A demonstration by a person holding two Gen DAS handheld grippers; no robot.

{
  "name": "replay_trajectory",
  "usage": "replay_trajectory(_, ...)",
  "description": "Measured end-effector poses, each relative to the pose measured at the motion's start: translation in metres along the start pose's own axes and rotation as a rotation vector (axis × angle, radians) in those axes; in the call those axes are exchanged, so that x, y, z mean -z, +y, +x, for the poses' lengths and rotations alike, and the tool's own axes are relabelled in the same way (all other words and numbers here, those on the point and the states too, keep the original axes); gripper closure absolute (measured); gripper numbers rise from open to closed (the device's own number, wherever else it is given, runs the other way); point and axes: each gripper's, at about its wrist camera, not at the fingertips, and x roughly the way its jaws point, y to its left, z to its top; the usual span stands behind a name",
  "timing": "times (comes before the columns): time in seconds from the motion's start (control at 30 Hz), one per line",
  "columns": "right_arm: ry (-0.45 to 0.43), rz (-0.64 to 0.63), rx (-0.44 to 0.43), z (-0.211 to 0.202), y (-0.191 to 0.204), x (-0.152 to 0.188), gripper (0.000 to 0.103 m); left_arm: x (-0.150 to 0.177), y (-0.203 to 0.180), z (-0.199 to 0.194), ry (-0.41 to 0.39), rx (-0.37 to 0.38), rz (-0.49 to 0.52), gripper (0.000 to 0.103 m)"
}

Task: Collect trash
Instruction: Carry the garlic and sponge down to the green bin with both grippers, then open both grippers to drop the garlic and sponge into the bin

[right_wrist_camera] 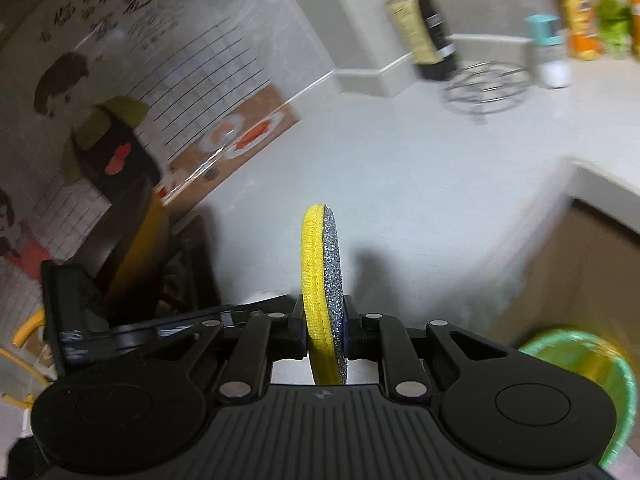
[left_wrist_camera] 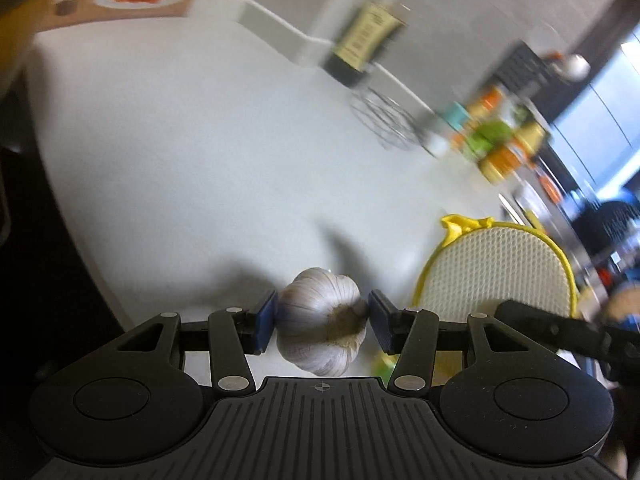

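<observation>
Both hands are loaded, so this looks like the carry step. The left gripper (left_wrist_camera: 322,322) clamps a garlic (left_wrist_camera: 320,320) at lower centre; the right gripper (right_wrist_camera: 325,334) pinches a sponge (right_wrist_camera: 322,292) edge-on. Next, probably a drop into the green bin (right_wrist_camera: 580,360) (lower right, blurred).

Both wrist cameras sit just behind their jaws, looking forward and down at the white counter (left_wrist_camera: 180,168) from close above. The left view faces toward the back wall; the right looks leftward. Both share the dark bottle (left_wrist_camera: 360,40) and wire trivet (right_wrist_camera: 486,88).
</observation>
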Motion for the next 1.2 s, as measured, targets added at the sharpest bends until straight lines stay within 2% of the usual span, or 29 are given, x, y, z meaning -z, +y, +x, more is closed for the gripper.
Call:
replay_trajectory(0.13, -0.046, 0.097, 0.090, -0.044, -0.047, 0.023, 0.088, 0.024, -0.044, 0.011, 0.059, 0.108, 0.036, 0.048)
replay_trajectory(0.23, -0.074, 0.172, 0.125, -0.080, -0.090, 0.047, 0.088, 0.051, -0.081, 0.036, 0.124, 0.147, 0.057, 0.048)
replay_trajectory(0.33, -0.107, 0.210, 0.149, -0.115, -0.132, 0.075, 0.088, 0.086, -0.110, 0.073, 0.203, 0.117, 0.056, 0.048)
replay_trajectory(0.43, -0.099, 0.253, 0.195, -0.143, -0.175, 0.109, 0.088, 0.130, -0.129, 0.126, 0.331, 0.115, -0.014, 0.048)
replay_trajectory(0.57, -0.060, 0.290, 0.303, -0.171, -0.228, 0.157, 0.088, 0.175, -0.132, 0.213, 0.479, 0.083, -0.080, 0.048)
replay_trajectory(0.67, -0.027, 0.373, 0.376, -0.186, -0.263, 0.189, 0.088, 0.200, -0.122, 0.282, 0.553, 0.045, -0.121, 0.048)
replay_trajectory(0.83, 0.001, 0.400, 0.504, -0.192, -0.295, 0.227, 0.088, 0.236, -0.098, 0.385, 0.543, -0.043, -0.139, 0.048)
replay_trajectory(1.0, 0.119, 0.445, 0.550, -0.165, -0.331, 0.258, 0.088, 0.259, -0.065, 0.441, 0.597, -0.135, -0.239, 0.050)
replay_trajectory(1.2, 0.165, 0.470, 0.542, -0.128, -0.350, 0.254, 0.088, 0.250, -0.053, 0.445, 0.577, -0.039, -0.317, 0.052)
